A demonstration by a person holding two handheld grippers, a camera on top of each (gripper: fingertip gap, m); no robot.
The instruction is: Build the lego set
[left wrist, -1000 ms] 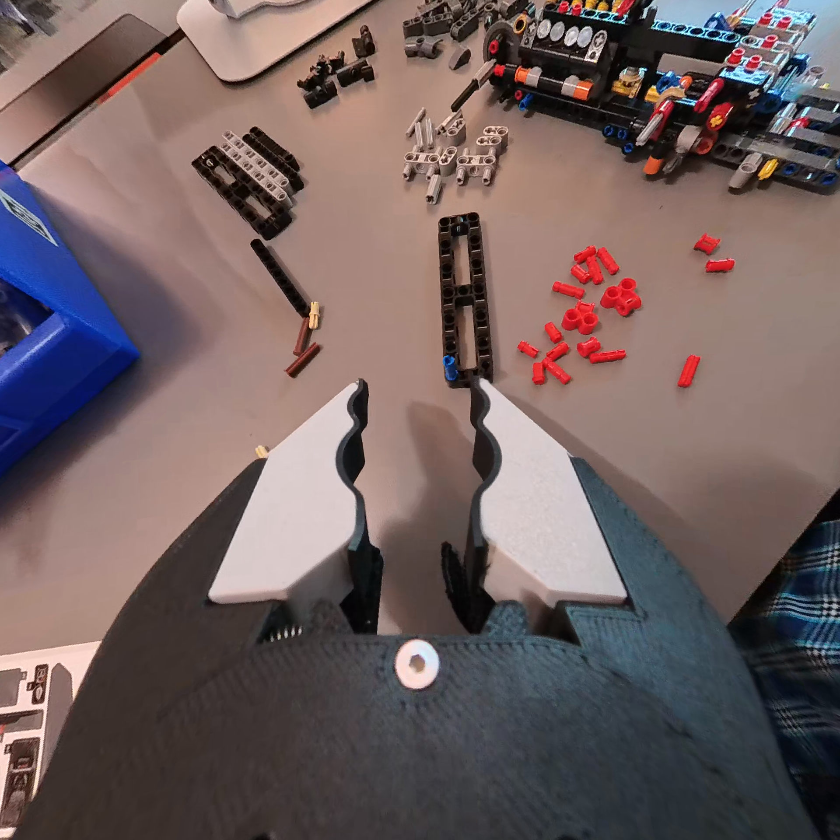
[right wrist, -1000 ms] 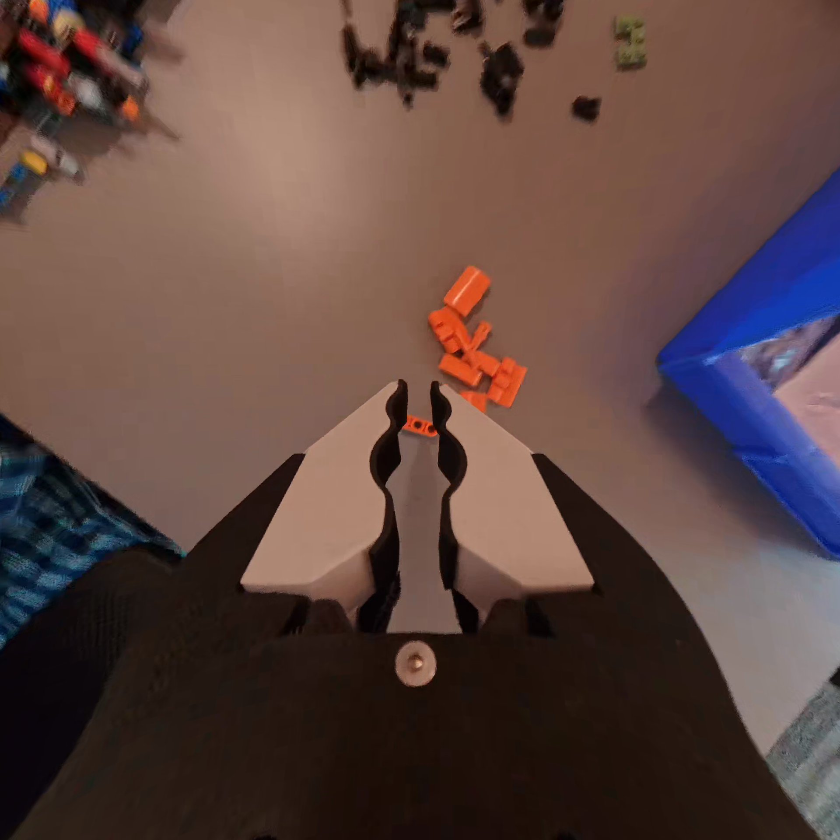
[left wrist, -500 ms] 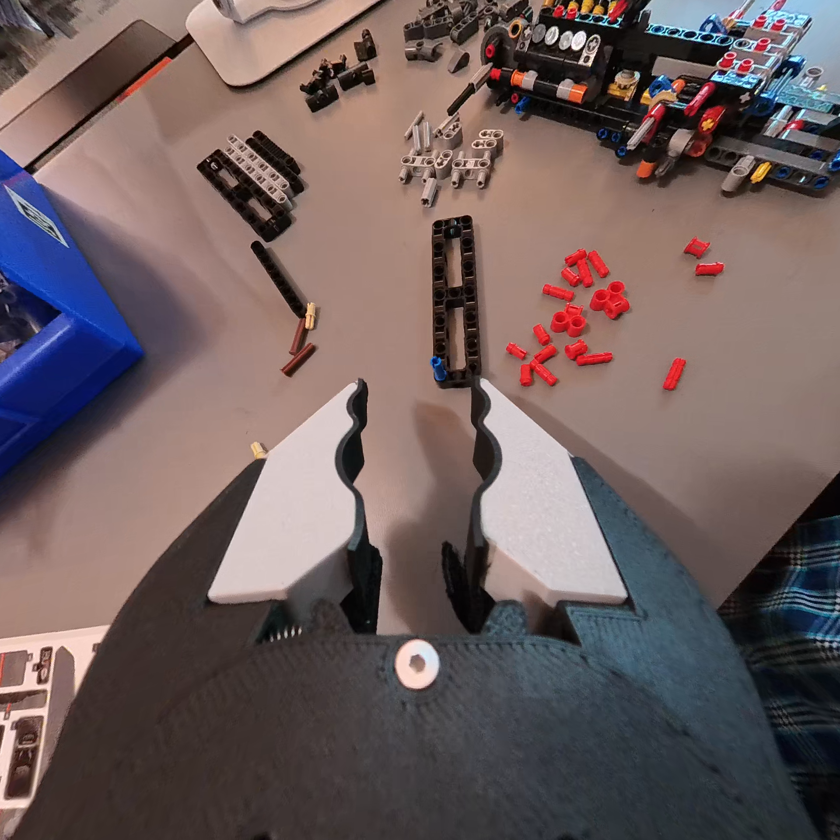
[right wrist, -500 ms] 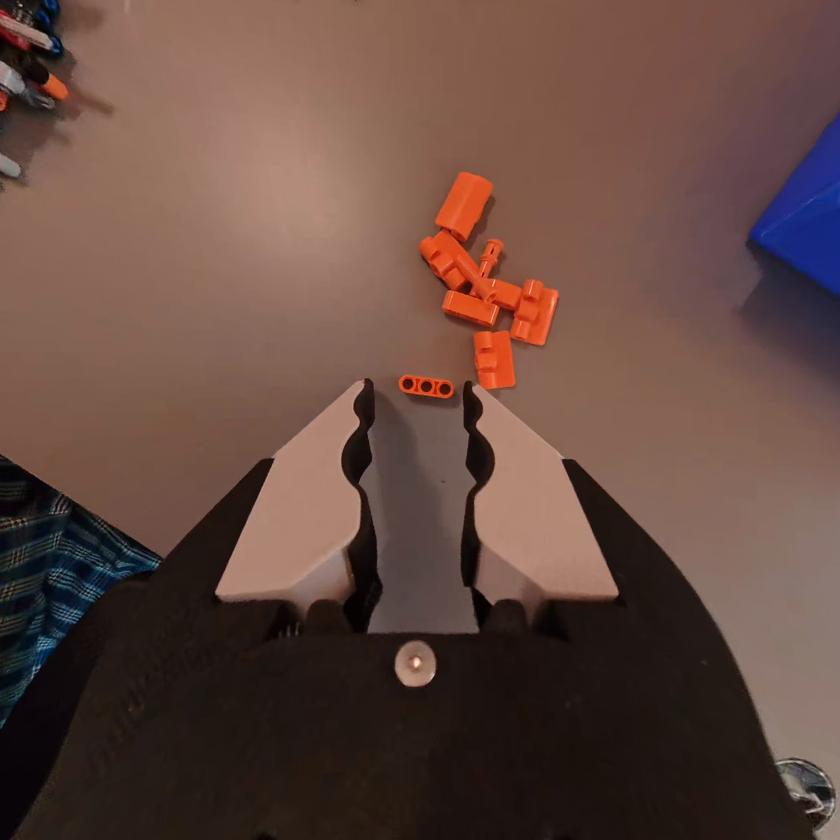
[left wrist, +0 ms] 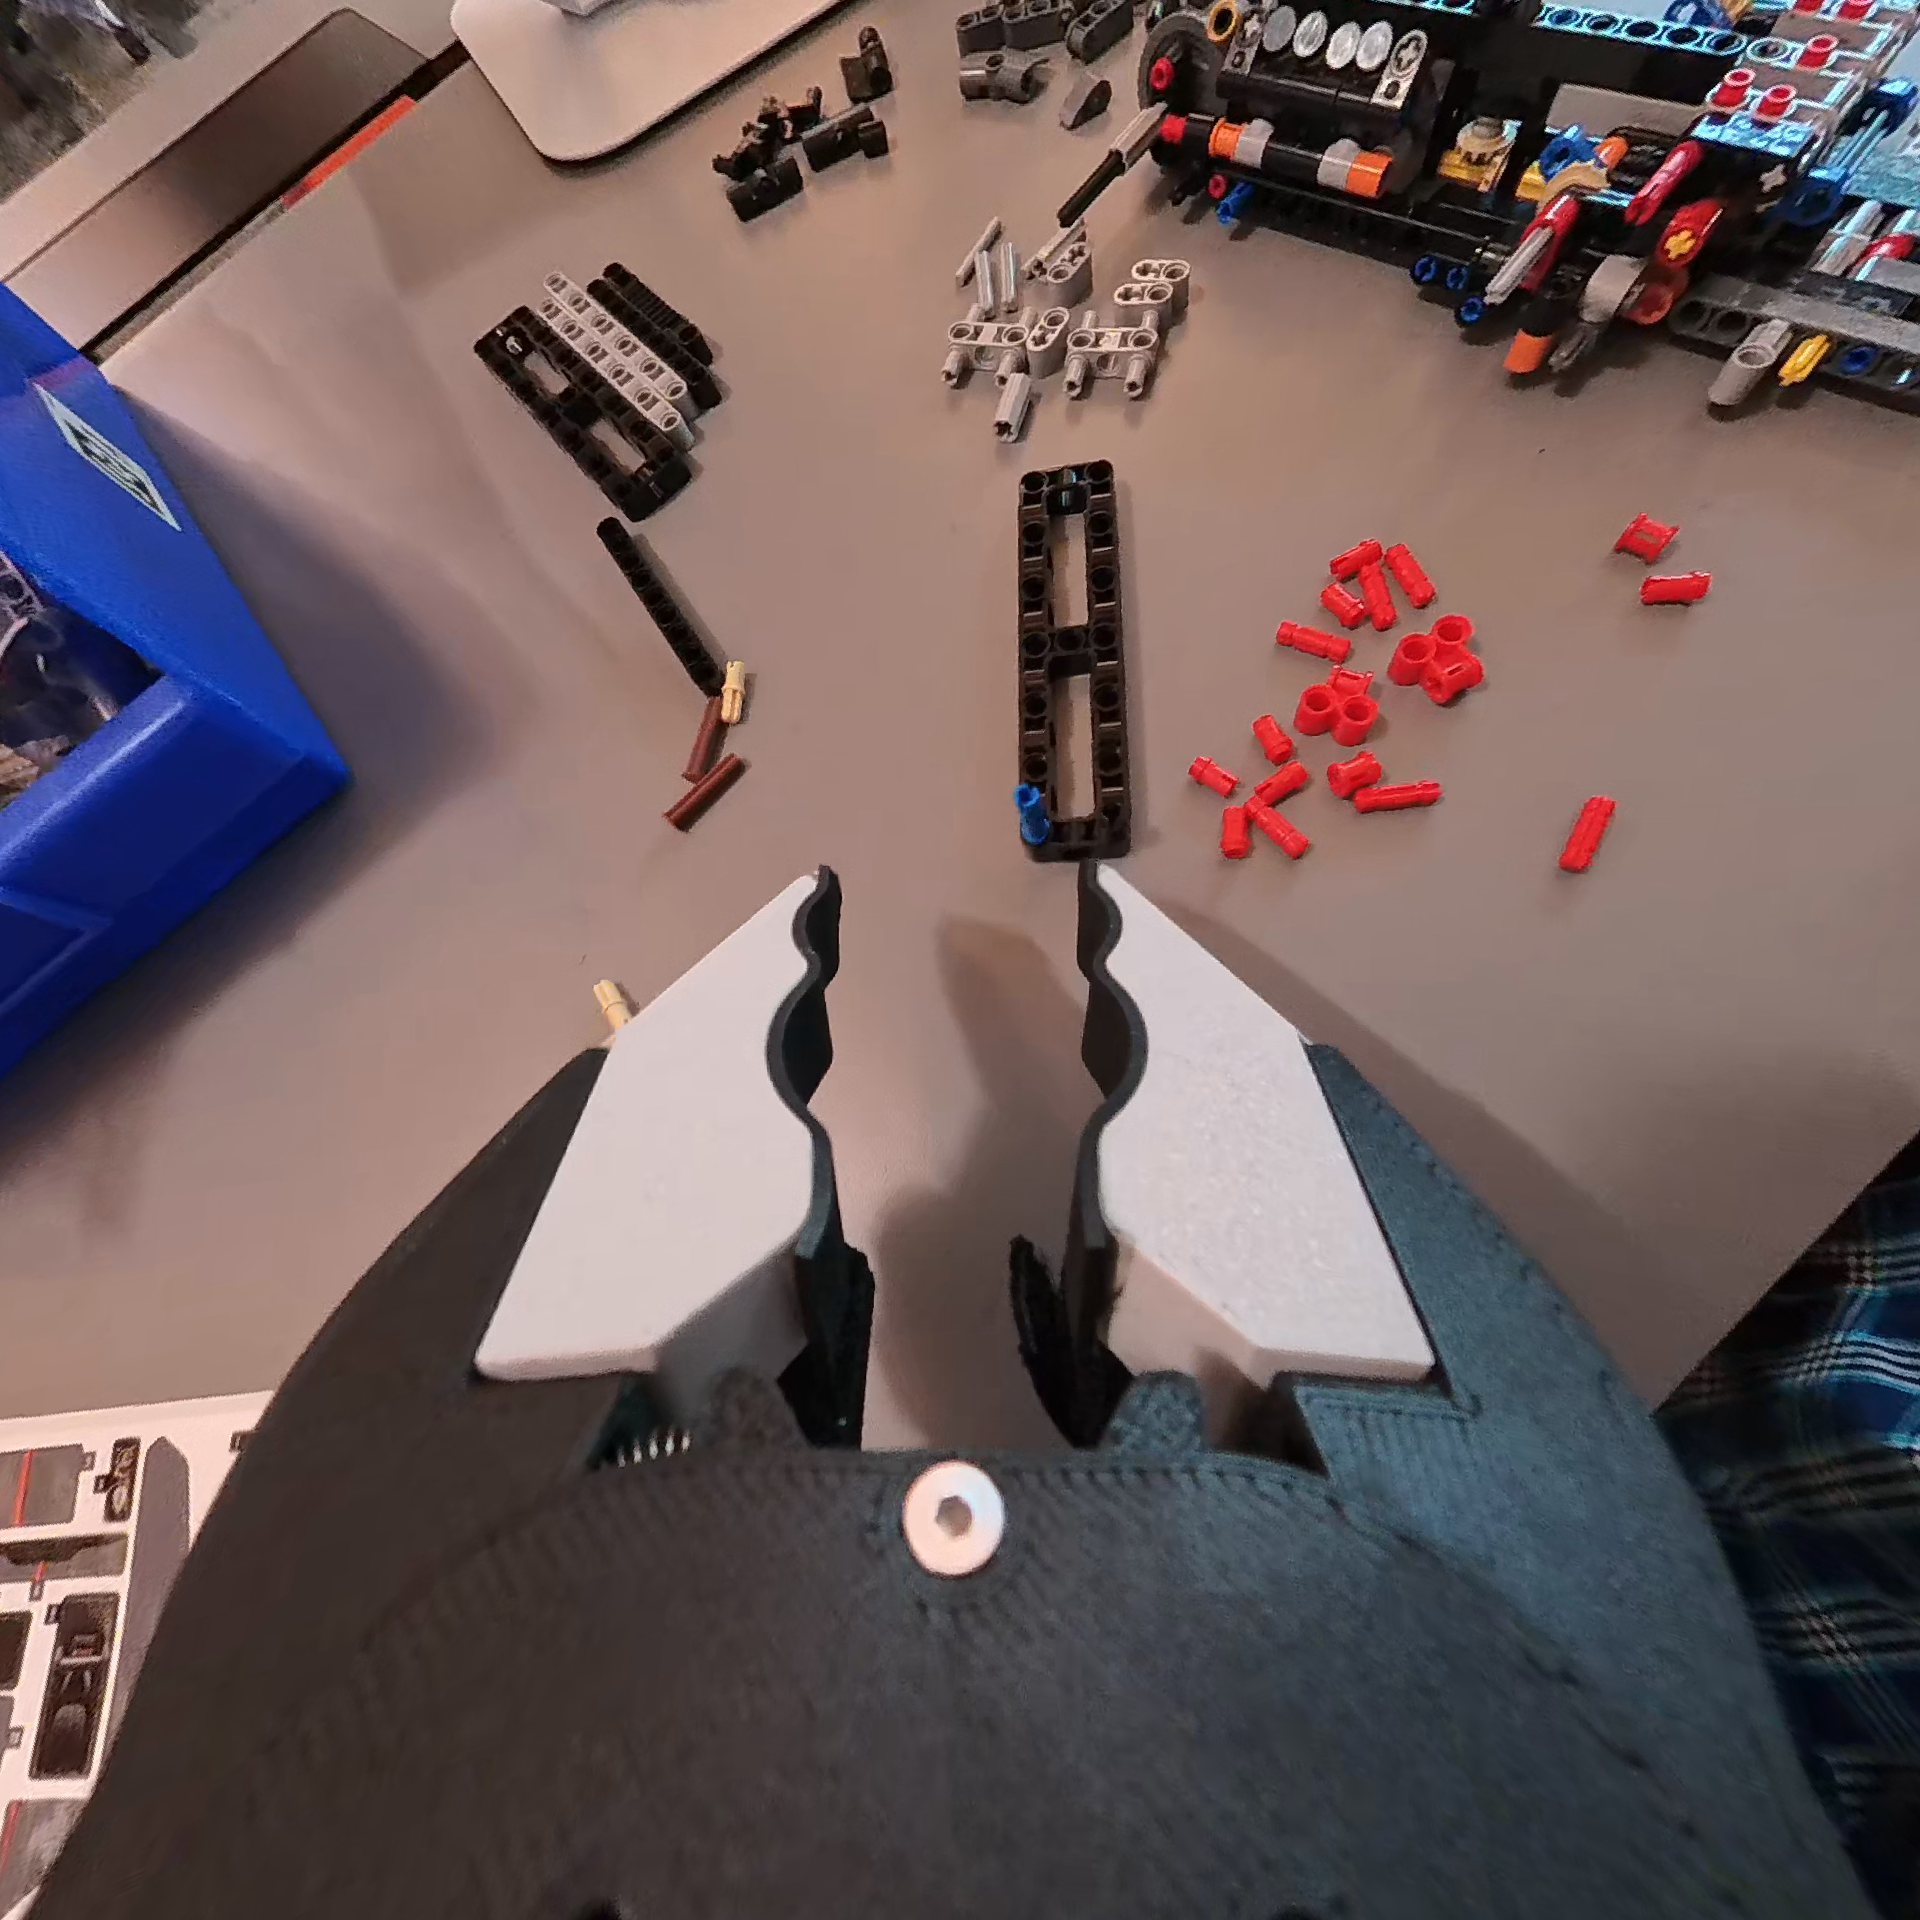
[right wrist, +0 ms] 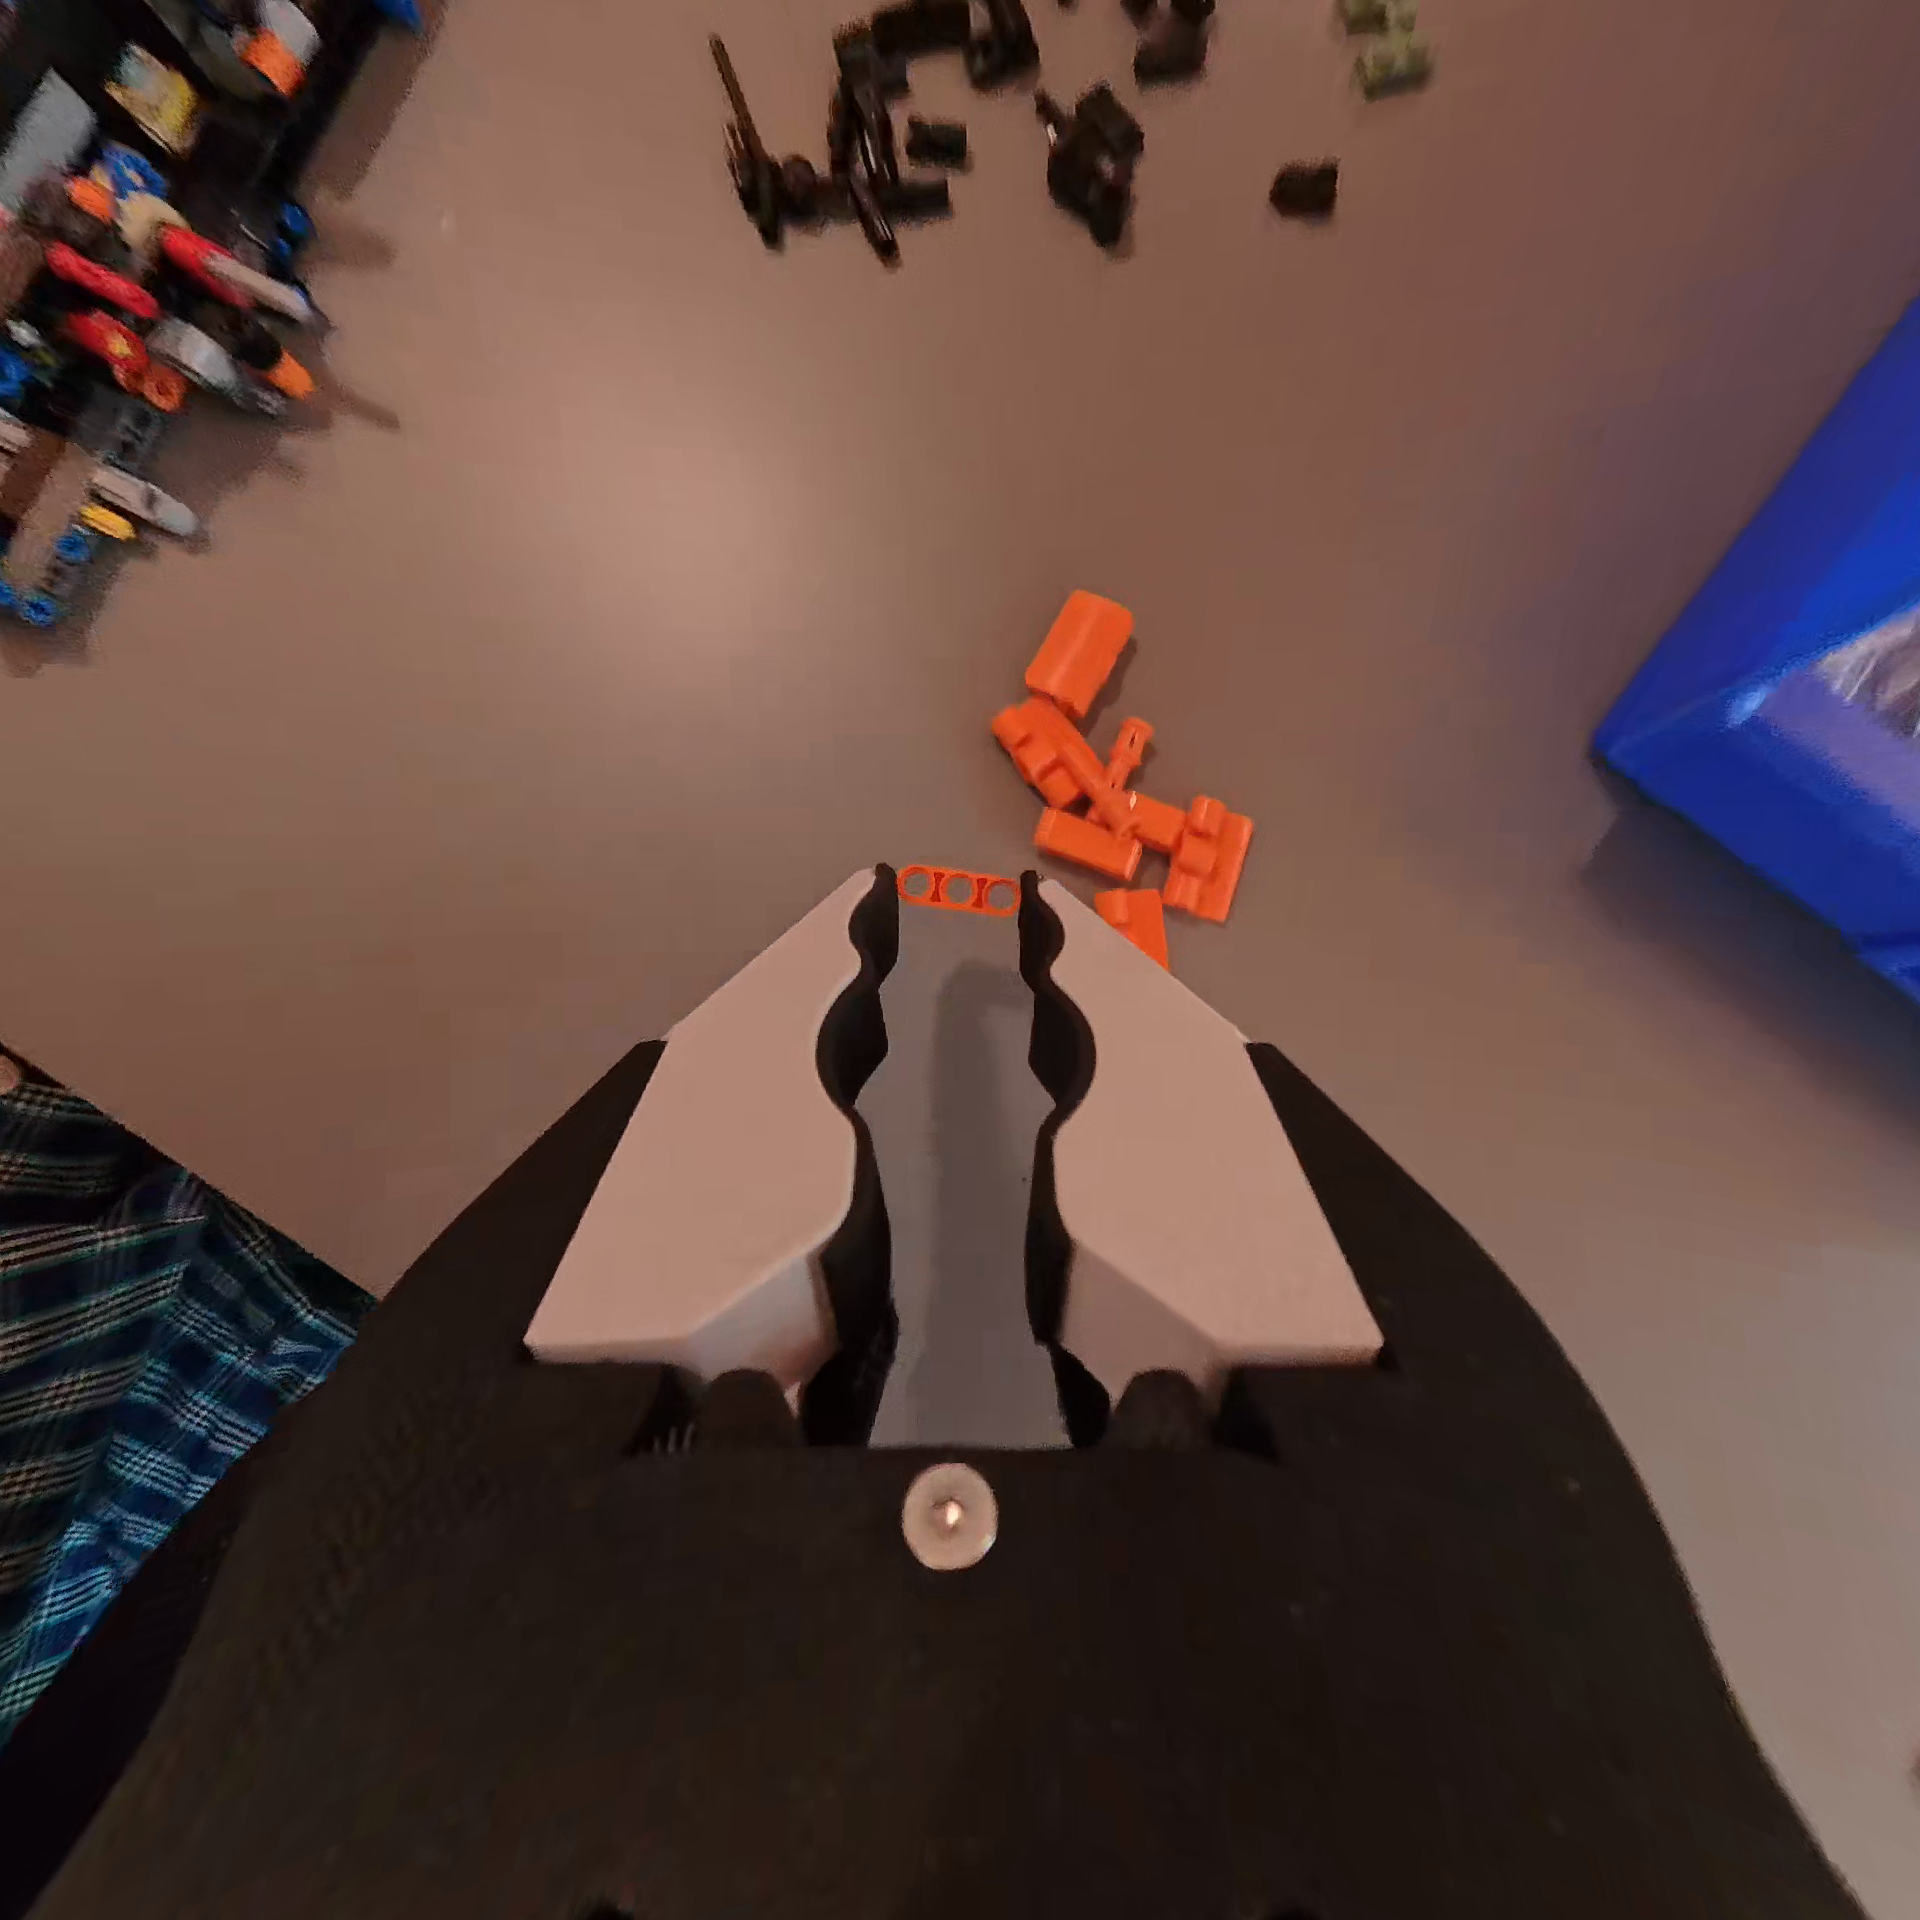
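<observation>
My left gripper is open and empty, held just short of the near end of a long black frame that has a blue pin at its near left corner. My right gripper is shut on a small orange three-hole beam, gripped by its ends between the fingertips above the table. A pile of orange pieces lies just beyond and to the right. The partly built model stands at the far right in the left wrist view and shows blurred at the far left in the right wrist view.
Red pins lie right of the frame, grey connectors beyond it, black and grey beams and brown axles to the left. A blue bin stands at the left, another blue bin at the right. An instruction sheet lies near left. Left tips to right tips: about 45 cm. My right tips are about 25 cm from the partly built model, my left tips only 20 cm.
My right gripper has closed on the orange three-hole beam and lifted it off the table. The left gripper has drawn back slightly from the black frame and stays open.
</observation>
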